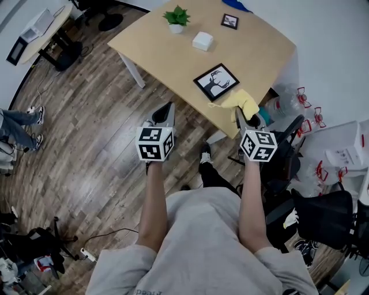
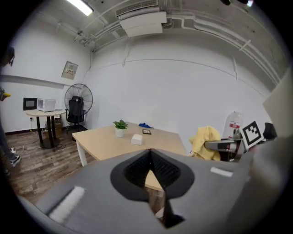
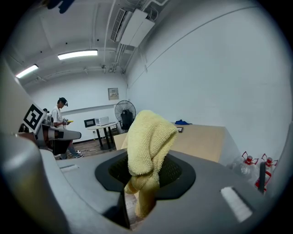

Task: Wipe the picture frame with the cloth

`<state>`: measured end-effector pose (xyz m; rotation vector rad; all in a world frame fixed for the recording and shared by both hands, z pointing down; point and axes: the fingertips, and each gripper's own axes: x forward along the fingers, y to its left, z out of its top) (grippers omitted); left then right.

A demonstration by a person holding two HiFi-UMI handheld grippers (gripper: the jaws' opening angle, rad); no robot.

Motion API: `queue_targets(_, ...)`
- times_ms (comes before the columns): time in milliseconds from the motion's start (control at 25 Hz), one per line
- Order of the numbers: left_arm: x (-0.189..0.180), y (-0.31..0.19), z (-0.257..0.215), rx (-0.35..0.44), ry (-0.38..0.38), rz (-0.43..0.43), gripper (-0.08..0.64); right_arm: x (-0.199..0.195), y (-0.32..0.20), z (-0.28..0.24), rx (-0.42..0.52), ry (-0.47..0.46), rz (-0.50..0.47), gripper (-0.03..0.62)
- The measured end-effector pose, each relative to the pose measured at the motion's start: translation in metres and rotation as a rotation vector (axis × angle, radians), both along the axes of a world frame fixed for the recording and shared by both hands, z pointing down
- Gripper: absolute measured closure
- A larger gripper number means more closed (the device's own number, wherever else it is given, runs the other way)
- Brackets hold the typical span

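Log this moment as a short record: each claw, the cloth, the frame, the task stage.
left claw: shut, empty, short of the table
right claw: shut on yellow cloth
picture frame: on table near its edge, untouched
also on table: potted plant, white box, small frame
stage: wiping not yet begun

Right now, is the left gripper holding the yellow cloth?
No, the yellow cloth is clamped in the right gripper, while the left gripper has its jaws together on nothing.
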<state>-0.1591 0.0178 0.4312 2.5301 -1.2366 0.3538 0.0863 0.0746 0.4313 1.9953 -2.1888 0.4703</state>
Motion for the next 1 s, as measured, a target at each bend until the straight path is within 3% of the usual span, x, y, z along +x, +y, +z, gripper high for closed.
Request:
queue_targets(320,0.048,-0.061,0.007,-0.004,-0.064,0.013,0.509,0.026,-0.083,0.021,-0.089,0.058,-0.106,0.474)
queue_targets(600,0.084,-0.086,0.045,-0.062,-0.167,0.046,0.509,0.029,-0.129,0.05,-0.189,0.162,-0.252,0.474)
queue_targets(1000,0.129,-0.098,0.109,-0.192,-0.23,0.092,0.508,0.056,-0.167,0.079,-0.223,0.104,-0.324,0.477)
